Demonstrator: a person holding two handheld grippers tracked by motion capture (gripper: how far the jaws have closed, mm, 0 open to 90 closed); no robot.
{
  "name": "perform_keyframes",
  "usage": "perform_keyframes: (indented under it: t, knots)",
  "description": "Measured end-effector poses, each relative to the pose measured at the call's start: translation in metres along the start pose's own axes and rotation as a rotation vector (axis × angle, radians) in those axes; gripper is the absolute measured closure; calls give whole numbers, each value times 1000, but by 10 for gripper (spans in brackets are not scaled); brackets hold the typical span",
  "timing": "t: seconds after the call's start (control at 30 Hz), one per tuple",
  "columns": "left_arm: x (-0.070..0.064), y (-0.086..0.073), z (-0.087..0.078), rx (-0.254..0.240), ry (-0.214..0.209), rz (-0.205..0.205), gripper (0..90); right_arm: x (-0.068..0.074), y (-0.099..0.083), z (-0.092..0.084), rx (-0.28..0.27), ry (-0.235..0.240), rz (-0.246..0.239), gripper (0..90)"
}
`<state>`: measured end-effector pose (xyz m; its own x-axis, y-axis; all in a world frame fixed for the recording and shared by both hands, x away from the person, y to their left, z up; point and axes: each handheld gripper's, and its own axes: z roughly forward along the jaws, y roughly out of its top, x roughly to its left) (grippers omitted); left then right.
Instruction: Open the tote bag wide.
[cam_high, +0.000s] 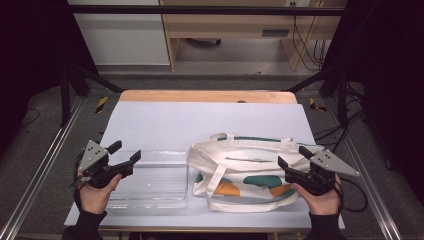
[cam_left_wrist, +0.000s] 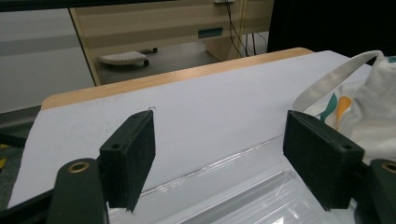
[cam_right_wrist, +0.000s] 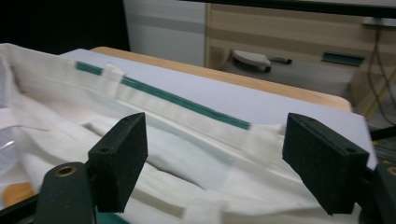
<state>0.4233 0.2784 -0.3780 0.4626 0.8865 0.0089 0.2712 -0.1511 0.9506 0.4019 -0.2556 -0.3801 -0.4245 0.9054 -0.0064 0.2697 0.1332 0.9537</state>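
Cream canvas tote bag (cam_high: 247, 172) with green and orange shapes: lies flat on the pale grey table mat (cam_high: 165, 122), its opening turned to the far side.
High view, tray: a clear plastic rectangular tray (cam_high: 150, 182) sits just left of the bag, almost touching it.
High view, left gripper (cam_high: 124, 156): hovers over the tray's left end, jaws wide, nothing between them.
High view, right gripper (cam_high: 291, 159): hangs above the bag's right end, jaws wide, empty.
Left gripper view: the tray's far rim (cam_left_wrist: 224, 161) lies below the spread jaws; the bag's white strap (cam_left_wrist: 334, 79) and cloth show at the right.
Right gripper view: the bag's green-edged opening (cam_right_wrist: 163, 98) runs across just beyond the open jaws.
Step in hand: likely the approach, with nothing gripped yet.
Next move: probably the right gripper descends onto the bag's upper hem and pinches one layer only, while the left takes the tray rim.
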Motion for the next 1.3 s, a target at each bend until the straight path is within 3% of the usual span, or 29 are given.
perform_keyframes:
  t: [0.07, 0.17, 0.33, 0.53, 0.87, 1.03, 1.3]
  knots:
    - [-2, 1, 1, 2, -5, 0, 243, 4, 1, 2, 2, 16, -6, 241]
    - [-7, 2, 2, 5, -8, 2, 229, 23, 4, 12, 9, 82, -9, 259]
    - [-12, 3, 5, 4, -13, -3, 218, 38, 4, 23, 30, 114, -27, 264]
    - [-20, 8, 9, 11, -30, 1, 220, 61, 1, 40, 69, 190, -60, 305]
    - [-35, 16, 18, 22, -73, 12, 249, 83, -6, 56, 121, 287, -96, 376]
    - [-42, 24, 22, 6, -95, 14, 269, 90, -9, 60, 145, 303, -118, 395]
    - [-70, 45, 47, 4, -157, 36, 304, 94, -15, 66, 171, 324, -133, 484]
